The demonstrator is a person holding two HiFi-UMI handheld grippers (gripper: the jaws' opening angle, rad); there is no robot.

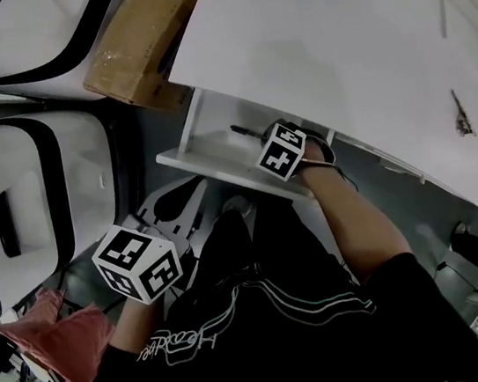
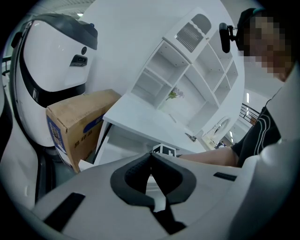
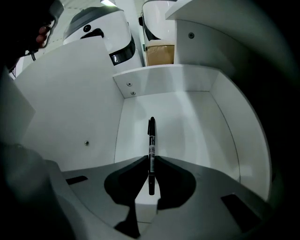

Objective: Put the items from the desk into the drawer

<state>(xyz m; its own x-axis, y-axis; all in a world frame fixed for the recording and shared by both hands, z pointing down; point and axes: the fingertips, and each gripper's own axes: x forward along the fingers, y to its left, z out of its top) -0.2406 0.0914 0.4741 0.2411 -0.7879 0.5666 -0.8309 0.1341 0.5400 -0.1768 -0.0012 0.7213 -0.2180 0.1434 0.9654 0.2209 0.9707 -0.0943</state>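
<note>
My right gripper (image 3: 151, 160) is shut on a black marker pen (image 3: 151, 136), which sticks out ahead of the jaws. It points steeply down into the open white drawer (image 3: 192, 117), and the pen's tip hangs just over the drawer floor. From the head view the right gripper (image 1: 283, 151) sits inside the drawer (image 1: 202, 151) under the white desk (image 1: 333, 47), with the pen (image 1: 243, 130) showing ahead of it. My left gripper (image 1: 138, 261) hangs low at the left, away from the drawer. Its jaws (image 2: 151, 155) are shut with nothing between them.
A small dark item (image 1: 462, 118) and a thin stick (image 1: 442, 13) lie on the desk's far right. A cardboard box (image 1: 141, 40) stands left of the desk, beside white rounded machines (image 1: 35, 198). A white shelf unit (image 2: 187, 70) rises behind the desk.
</note>
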